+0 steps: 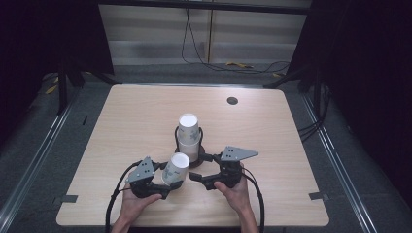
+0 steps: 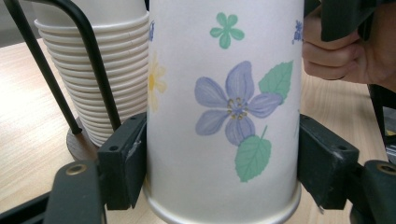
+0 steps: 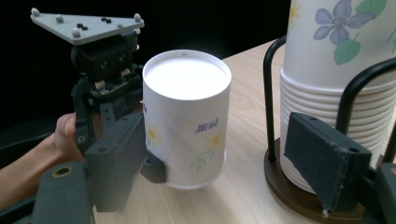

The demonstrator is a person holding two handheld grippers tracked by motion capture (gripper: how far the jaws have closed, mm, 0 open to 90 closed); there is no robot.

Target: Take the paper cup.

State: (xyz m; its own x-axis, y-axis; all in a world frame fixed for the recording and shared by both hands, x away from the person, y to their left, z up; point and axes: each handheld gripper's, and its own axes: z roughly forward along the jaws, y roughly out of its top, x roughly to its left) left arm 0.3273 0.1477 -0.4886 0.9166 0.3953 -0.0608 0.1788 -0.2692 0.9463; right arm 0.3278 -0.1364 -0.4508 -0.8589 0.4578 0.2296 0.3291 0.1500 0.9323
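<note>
Just in front of the cup holder (image 1: 190,160), on the person's side of it, a single paper cup (image 1: 175,169) is being held upside down, base up, clear of the wooden table (image 1: 126,121). The left gripper (image 1: 163,187) is pinching it: in the left gripper view both black jaws are pressing flat against the cup's (image 2: 224,116) sides near its rolled rim, which is pointing down. That view is showing the print closely, a violet flower with green leaves, a small green blossom above, a yellow one at the left edge. The right gripper view is giving what that one is hiding: the cup's (image 3: 187,116) plain white round base on top, and the left gripper's (image 3: 140,154) grey three-cornered plate. The right gripper (image 1: 204,167) is standing spread beside the holder, its jaws apart with nothing pressed between them. Inside the holder a stack of cups (image 1: 188,131) is sitting inverted, ribbed with nested rims, ringed by thin black wire loops on a dark round base.
</note>
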